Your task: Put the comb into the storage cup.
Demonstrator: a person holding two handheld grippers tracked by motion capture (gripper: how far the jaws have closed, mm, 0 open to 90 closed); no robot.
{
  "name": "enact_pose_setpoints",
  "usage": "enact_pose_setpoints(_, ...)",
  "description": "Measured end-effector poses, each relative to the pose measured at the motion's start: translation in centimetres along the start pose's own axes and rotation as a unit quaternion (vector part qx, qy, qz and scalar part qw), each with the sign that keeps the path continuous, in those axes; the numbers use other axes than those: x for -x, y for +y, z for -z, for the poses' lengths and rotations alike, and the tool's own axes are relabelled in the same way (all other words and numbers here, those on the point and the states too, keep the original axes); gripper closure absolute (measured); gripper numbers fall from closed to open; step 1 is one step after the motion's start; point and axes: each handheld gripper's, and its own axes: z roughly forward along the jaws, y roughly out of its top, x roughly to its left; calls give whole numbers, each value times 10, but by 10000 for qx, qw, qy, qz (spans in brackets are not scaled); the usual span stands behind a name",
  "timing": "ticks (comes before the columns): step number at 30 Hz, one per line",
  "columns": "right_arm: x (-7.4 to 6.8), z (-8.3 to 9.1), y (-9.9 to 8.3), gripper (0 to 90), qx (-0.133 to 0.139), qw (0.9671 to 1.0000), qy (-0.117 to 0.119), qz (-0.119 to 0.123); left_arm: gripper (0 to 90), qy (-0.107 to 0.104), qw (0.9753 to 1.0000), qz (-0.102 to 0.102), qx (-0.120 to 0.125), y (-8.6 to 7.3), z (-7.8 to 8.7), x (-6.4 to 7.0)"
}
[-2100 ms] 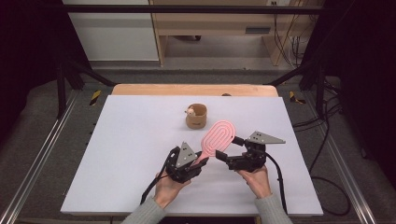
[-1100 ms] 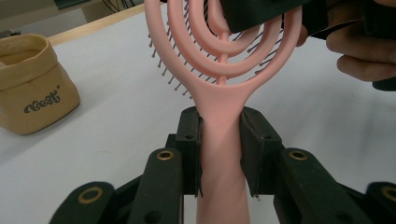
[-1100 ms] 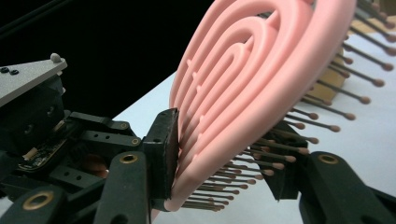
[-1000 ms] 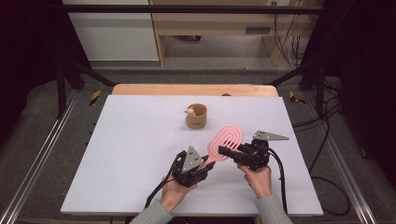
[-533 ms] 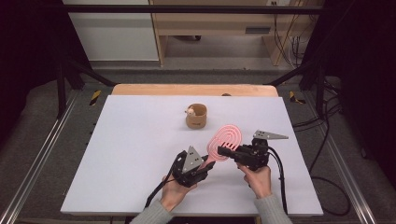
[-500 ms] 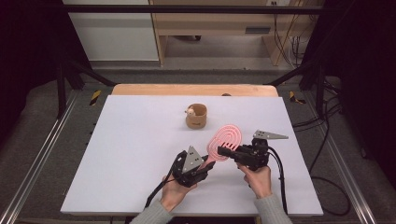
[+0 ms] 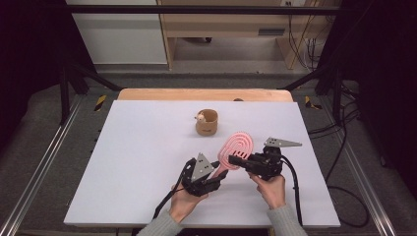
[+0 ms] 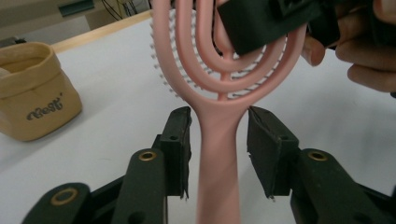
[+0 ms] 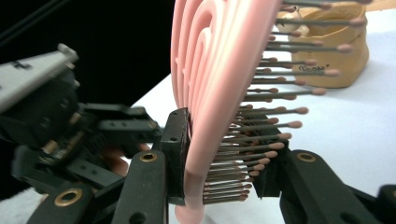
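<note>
A white table top rests on a wooden board, whose pale edge shows along the far side. Grey carpeted floor surrounds the table. Black metal frame struts stand at the far left and far right, and a black horizontal bar crosses the top of the high view. Metal rails run along both sides of the table. Behind it stand a white cabinet and a light wooden bench. Black cables lie on the floor at right. Lighting is even; the side areas are dark.
</note>
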Motion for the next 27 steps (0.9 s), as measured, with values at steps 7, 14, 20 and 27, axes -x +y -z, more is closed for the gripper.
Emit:
enact_pose_setpoints(7, -1, 3, 1, 638, 115, 9998, -156, 88, 411, -13, 9996, 237, 147, 4, 11, -10)
enact_pose_setpoints(14, -2, 7, 2, 644, 214, 9991, -310, 168, 299, -1, 9991, 388, 197, 6, 20, -20)
enact_pose_setpoints(20, -5, 12, 7, 646, 387, 9980, -437, 251, 167, 87, 9981, 547, 262, 8, 30, -32)
enact_pose_setpoints(27, -9, 18, 14, 646, 537, 9960, -580, 415, 73, 276, 9970, 653, 316, 5, 44, -49)
